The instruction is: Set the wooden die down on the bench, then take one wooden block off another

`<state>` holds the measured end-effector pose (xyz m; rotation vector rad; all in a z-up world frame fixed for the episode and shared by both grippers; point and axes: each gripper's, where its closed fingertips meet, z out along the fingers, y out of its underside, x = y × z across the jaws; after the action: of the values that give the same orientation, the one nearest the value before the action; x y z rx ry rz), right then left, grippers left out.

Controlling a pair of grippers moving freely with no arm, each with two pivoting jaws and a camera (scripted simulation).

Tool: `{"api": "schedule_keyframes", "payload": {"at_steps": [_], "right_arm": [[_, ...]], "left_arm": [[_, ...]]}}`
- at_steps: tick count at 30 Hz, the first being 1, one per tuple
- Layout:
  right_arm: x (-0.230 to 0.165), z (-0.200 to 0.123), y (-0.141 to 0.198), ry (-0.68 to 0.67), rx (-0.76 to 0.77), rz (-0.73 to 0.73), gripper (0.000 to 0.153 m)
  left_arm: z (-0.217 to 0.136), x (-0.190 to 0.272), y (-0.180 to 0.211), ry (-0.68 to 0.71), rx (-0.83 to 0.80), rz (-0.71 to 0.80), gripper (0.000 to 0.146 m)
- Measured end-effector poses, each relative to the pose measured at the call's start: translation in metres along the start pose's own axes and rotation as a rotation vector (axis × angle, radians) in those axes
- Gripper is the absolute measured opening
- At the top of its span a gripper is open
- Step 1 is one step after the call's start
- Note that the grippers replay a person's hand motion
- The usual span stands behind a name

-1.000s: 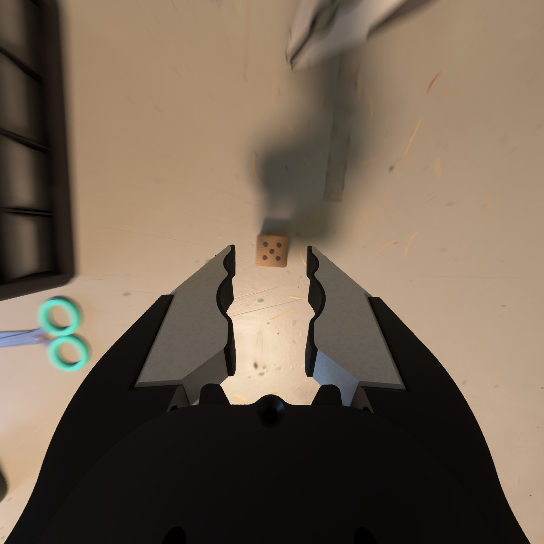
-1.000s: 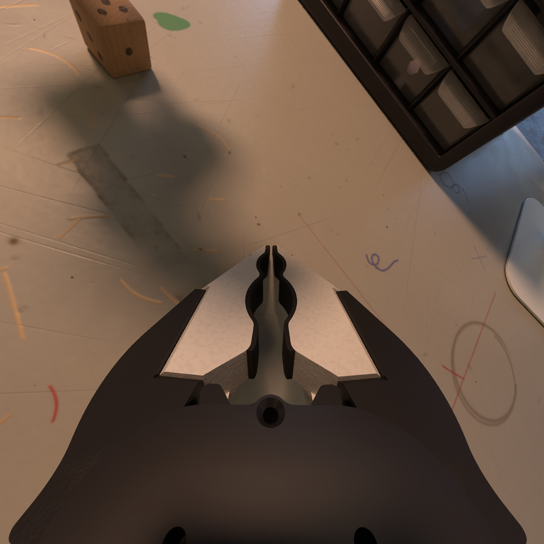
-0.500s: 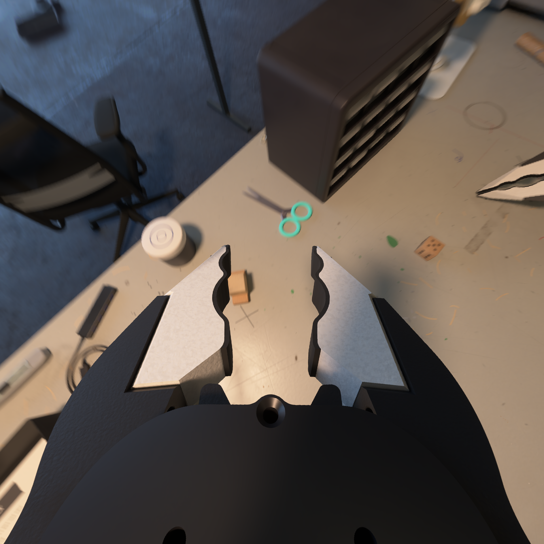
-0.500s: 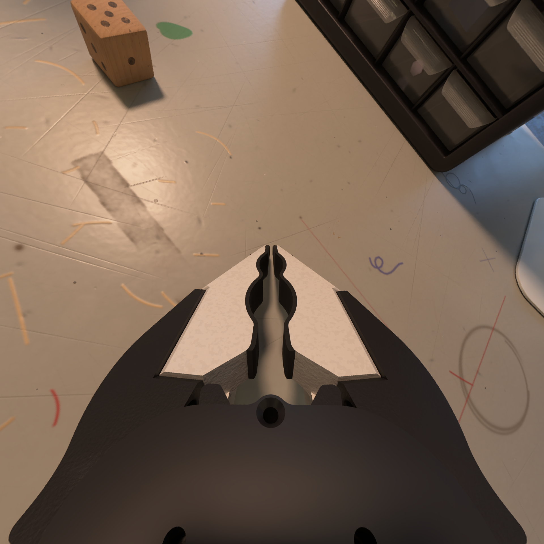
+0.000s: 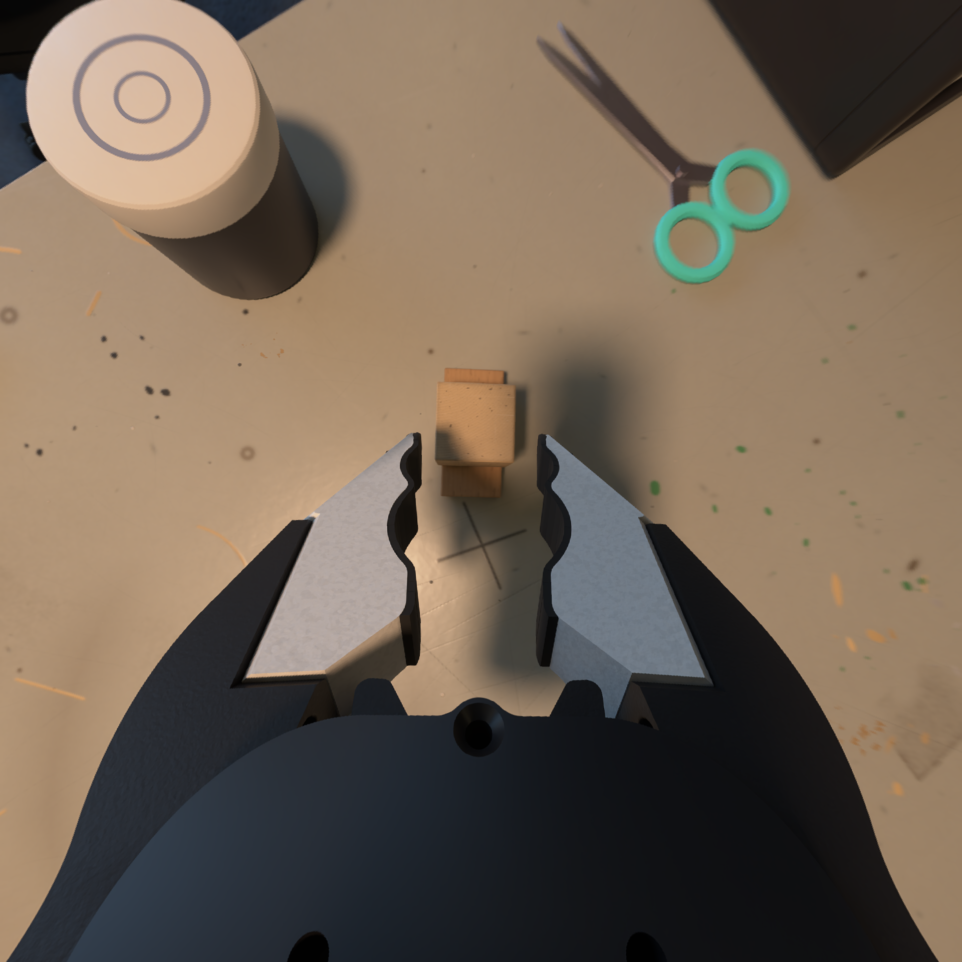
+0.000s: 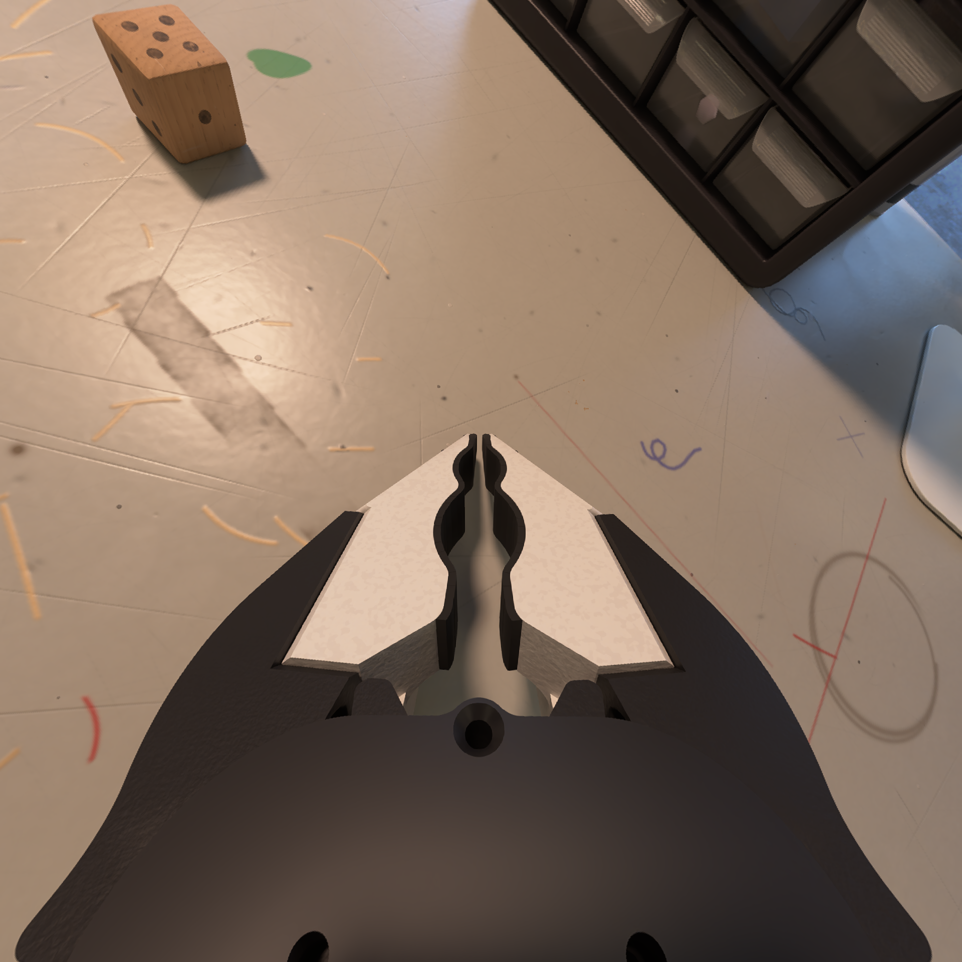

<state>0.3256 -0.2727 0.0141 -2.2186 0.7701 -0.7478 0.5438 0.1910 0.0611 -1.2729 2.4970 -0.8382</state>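
Two wooden blocks (image 5: 475, 424) sit stacked on the desk (image 5: 468, 260) just beyond the wide-open, empty left hand-held gripper (image 5: 478, 442), while the right hand-held gripper (image 6: 479, 441) is nearly closed, empty, with the wooden die (image 6: 172, 83) far left.

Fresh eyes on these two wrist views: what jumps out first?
In the left wrist view, the open left gripper hangs over two stacked wooden blocks, the top one lying crosswise, with teal-handled scissors far right and a white-capped cylinder far left. In the right wrist view, the wooden die sits on the bench beyond the shut right gripper.
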Motion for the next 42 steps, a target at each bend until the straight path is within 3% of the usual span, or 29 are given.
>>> {"api": "schedule_keyframes", "payload": {"at_steps": [14, 26, 31, 36, 42], "right_arm": [[-0.001, 0.000, 0.000, -0.007, 0.001, -0.001, 0.001], [-0.001, 0.000, 0.000, -0.007, 0.001, -0.005, 0.001], [-0.001, 0.000, 0.000, -0.008, 0.001, -0.006, 0.001], [-0.001, 0.000, 0.000, -0.010, 0.000, -0.004, 0.001], [-0.001, 0.000, 0.000, -0.010, -0.001, 0.000, 0.001]], "left_arm": [[0.031, -0.004, 0.013, -0.065, -0.138, 0.048, 0.044], [0.026, -0.004, 0.007, -0.081, -0.097, 0.060, 0.038], [-0.011, -0.002, -0.006, -0.092, 0.006, 0.074, 0.038], [-0.080, 0.018, -0.031, -0.115, 0.175, 0.139, 0.038], [-0.160, 0.119, -0.058, -0.019, 0.338, 0.338, 0.038]]}}
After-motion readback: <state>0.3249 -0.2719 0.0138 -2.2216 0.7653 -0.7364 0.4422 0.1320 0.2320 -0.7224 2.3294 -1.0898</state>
